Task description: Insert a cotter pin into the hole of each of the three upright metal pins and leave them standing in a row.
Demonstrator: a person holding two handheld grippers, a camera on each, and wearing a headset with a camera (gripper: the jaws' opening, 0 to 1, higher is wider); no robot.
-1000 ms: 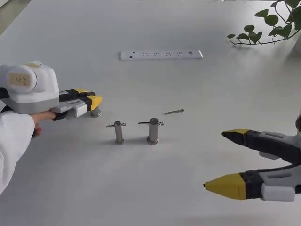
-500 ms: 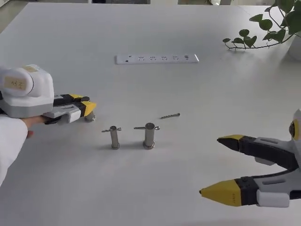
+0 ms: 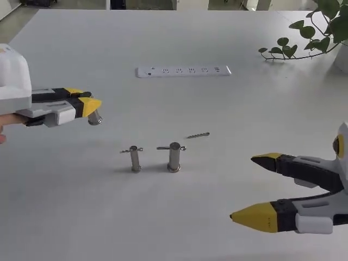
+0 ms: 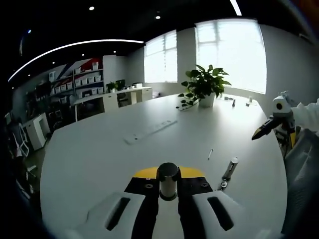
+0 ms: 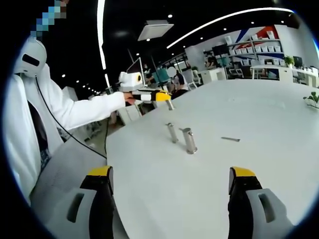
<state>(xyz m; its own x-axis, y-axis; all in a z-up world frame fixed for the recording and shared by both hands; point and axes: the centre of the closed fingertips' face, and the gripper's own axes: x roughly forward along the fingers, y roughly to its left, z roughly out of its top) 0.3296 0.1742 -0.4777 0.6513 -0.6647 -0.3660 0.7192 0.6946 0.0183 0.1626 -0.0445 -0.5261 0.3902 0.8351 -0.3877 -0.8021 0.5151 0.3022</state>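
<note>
Our left gripper [image 3: 92,106] has its jaws clamped on the third metal pin [image 3: 95,117], held upright and well left of the row, probably to keep its hole reachable. The right gripper [image 3: 243,187] hangs with jaws wide apart, likely meant for the loose cotter pin [image 3: 198,135] on the table [image 3: 244,109], just behind the two already-pinned uprights [image 3: 174,156].

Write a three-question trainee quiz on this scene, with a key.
1. True or false: each of the two standing pins carries a cotter pin.
2. The left gripper is: A open; B shut on a pin; C shut on a cotter pin.
3. How many cotter pins lie loose on the table?
Key: 1 true. 2 B. 3 one, the loose cotter pin behind the standing pins.
</note>
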